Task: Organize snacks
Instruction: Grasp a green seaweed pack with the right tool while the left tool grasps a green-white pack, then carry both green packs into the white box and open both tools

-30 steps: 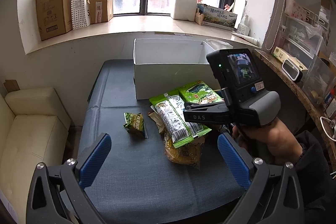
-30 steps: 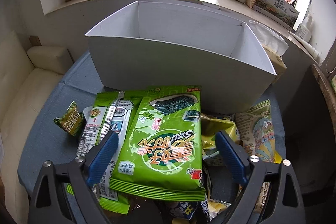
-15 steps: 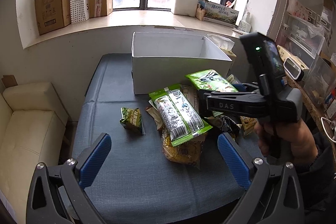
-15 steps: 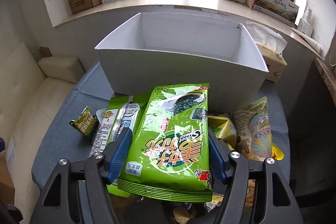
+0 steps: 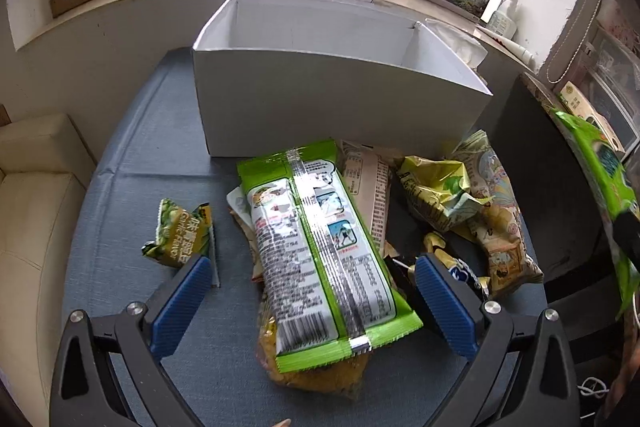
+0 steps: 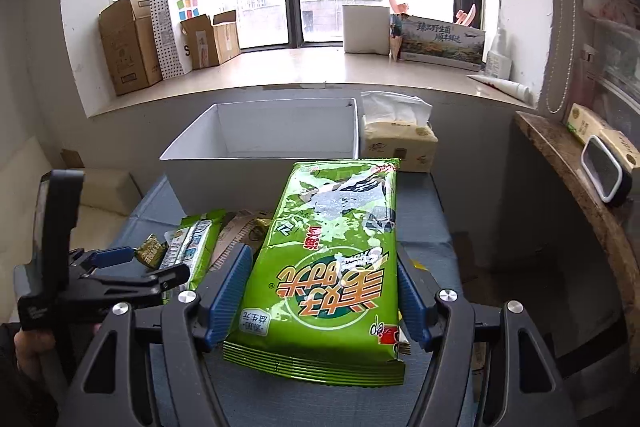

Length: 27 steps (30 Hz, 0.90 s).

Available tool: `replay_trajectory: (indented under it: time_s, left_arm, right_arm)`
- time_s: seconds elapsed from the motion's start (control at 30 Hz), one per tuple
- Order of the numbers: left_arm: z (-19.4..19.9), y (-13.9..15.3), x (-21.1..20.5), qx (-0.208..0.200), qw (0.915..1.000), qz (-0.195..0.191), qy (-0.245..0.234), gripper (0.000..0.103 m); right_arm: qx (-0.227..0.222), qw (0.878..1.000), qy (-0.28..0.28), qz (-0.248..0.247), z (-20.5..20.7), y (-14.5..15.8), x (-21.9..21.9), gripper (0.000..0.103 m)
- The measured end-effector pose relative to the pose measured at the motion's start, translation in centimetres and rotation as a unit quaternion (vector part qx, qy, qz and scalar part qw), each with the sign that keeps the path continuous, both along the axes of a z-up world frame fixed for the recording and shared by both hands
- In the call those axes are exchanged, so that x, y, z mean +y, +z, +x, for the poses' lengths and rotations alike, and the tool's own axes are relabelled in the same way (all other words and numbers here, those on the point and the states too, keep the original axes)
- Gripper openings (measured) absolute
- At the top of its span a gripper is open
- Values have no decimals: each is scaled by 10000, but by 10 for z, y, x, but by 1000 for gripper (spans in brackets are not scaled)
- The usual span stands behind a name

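Note:
My right gripper (image 6: 322, 297) is shut on a large green seaweed snack pack (image 6: 332, 259) and holds it in the air, level with the open white box (image 6: 260, 147). The pack also shows at the right edge of the left wrist view (image 5: 604, 195). My left gripper (image 5: 312, 295) is open, its jaws either side of a long green-and-white snack bag (image 5: 320, 251) that lies on top of the snack pile on the blue table (image 5: 132, 163). In the left wrist view the white box (image 5: 332, 103) stands just behind the pile.
A small green packet (image 5: 180, 231) lies left of the pile. Yellow crumpled bags (image 5: 460, 195) lie to the right. A tissue pack (image 6: 396, 139) stands right of the box. A cream sofa (image 5: 28, 195) is left; a shelf (image 6: 576, 179) is right.
My right gripper has closed on the green seaweed pack and lifted it off the pile, up and to the right. My left gripper has moved forward and down over the long green-and-white bag.

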<state>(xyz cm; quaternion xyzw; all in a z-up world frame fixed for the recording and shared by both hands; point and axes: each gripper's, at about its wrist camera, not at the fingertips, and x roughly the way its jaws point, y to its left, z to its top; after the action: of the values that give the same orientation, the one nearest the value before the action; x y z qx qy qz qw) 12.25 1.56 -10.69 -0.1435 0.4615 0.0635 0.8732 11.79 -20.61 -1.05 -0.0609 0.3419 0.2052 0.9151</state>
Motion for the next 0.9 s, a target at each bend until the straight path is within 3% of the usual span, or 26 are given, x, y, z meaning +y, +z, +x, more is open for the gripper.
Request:
replay_trajectory:
  time_s: [0.17,0.23,0.43,0.9]
  left_arm:
    - [29,-23,2,313,9993,66,173,99]
    - [28,-26,5,281,9994,-163,97,78]
    - [16,-20,2,179,9998,-61,-12,68]
    - [-48,59,4,-783,9960,303,-312,67]
  right_arm:
    - [125,9997,-84,196,-1,-6,-17,73]
    - [146,9996,-140,192,1,-9,-20,73]
    - [192,9995,-105,235,0,-13,-17,73]
    - [283,9984,210,433,5,-16,6,73]
